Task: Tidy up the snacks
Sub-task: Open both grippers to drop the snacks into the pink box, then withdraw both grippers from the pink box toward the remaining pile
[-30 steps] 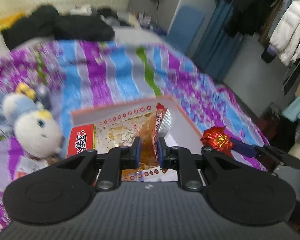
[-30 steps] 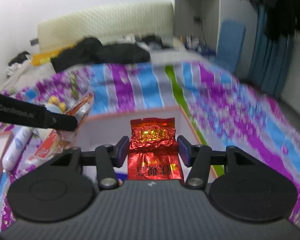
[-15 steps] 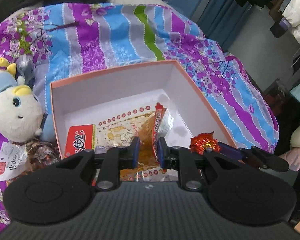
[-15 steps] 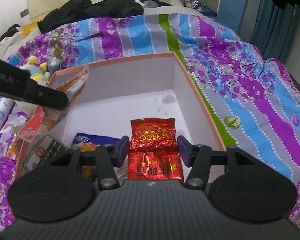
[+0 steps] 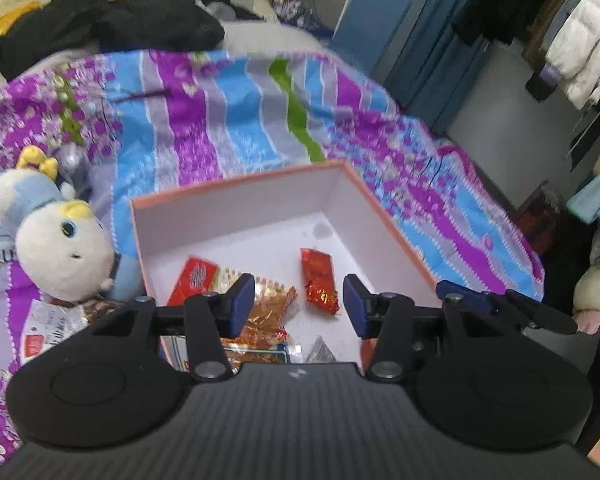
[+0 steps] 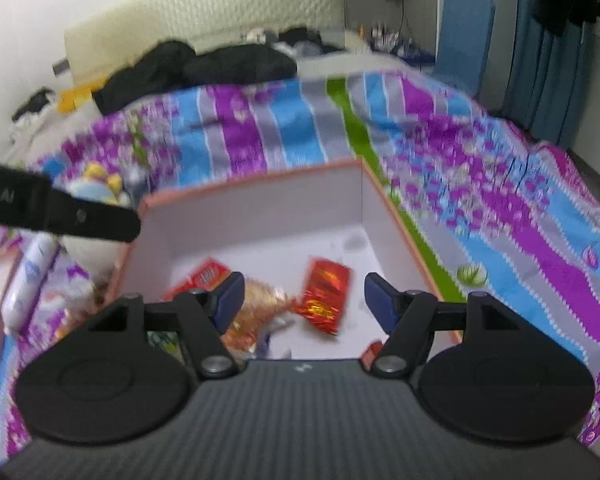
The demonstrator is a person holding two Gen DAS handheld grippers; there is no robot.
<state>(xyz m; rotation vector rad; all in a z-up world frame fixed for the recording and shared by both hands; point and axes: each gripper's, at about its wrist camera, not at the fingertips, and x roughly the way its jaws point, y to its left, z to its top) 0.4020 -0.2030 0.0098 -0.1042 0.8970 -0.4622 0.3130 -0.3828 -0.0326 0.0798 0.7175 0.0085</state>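
Both of your claws stand open over the box (image 5: 384, 216) on the bed, and nothing is between the pads of either. The left claw (image 5: 299, 306) has just been opening, and the orange-and-red snack packet (image 5: 228, 292) now lies on the box floor, low and left of centre in the left wrist view, partly behind the claw's left finger. The right claw (image 6: 304, 298) has likewise just been opening; the red foil packet (image 6: 324, 294) lies on the box floor in the gap between its fingers, a little left of the midline, clear of both pads. In the right wrist view its long axis runs from the lower centre toward the upper right, slightly tilted.

So both packets sit below and ahead of your claws, inside the box, which I judge means this drop is done. More snacks remain outside: a white wrapped packet (image 5: 46, 330) lies on the striped bedspread (image 5: 228, 120) at the lower left of the left wrist view, just beside the plush toy (image 5: 60, 244). It lies to the left of the box, so your left claw is the nearer one for the next pick.
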